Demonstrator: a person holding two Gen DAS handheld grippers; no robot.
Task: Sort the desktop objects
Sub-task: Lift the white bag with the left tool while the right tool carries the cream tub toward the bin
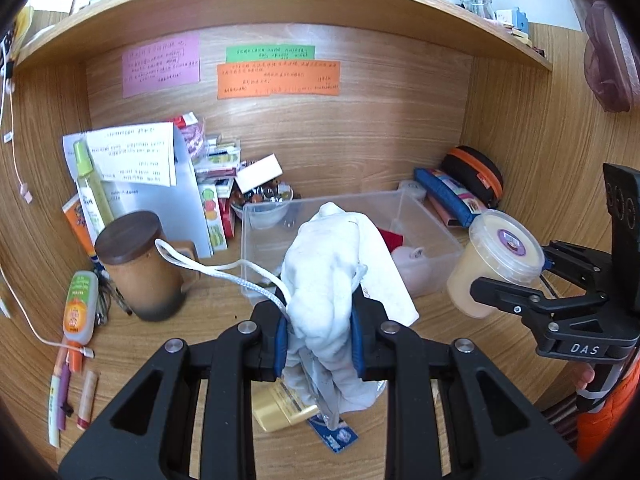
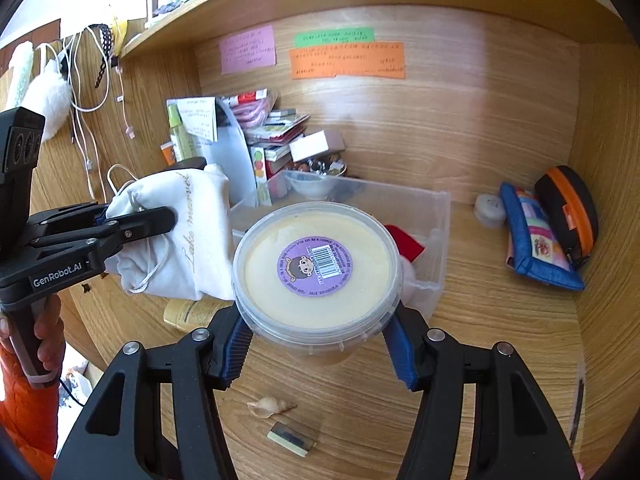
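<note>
Left wrist view: your left gripper (image 1: 320, 340) pinches a white pouch (image 1: 332, 280) tight between its blue pads, held up off the desk (image 1: 460, 332), its cord (image 1: 208, 266) trailing toward the brown jar (image 1: 138, 264). The clear bin (image 1: 436, 224) sits just behind.

Right wrist view: your right gripper (image 2: 318, 348) clamps a lidded tub (image 2: 318, 268) by its sides, raised above the desk with the bin just beyond it. A shell (image 2: 270, 406) and an eraser (image 2: 290, 438) lie below.

Both items appear lifted and mid-carry. The next move likely calls for bringing each over the bin, or its chosen spot, then lowering before you release, one hand at a time.
</note>
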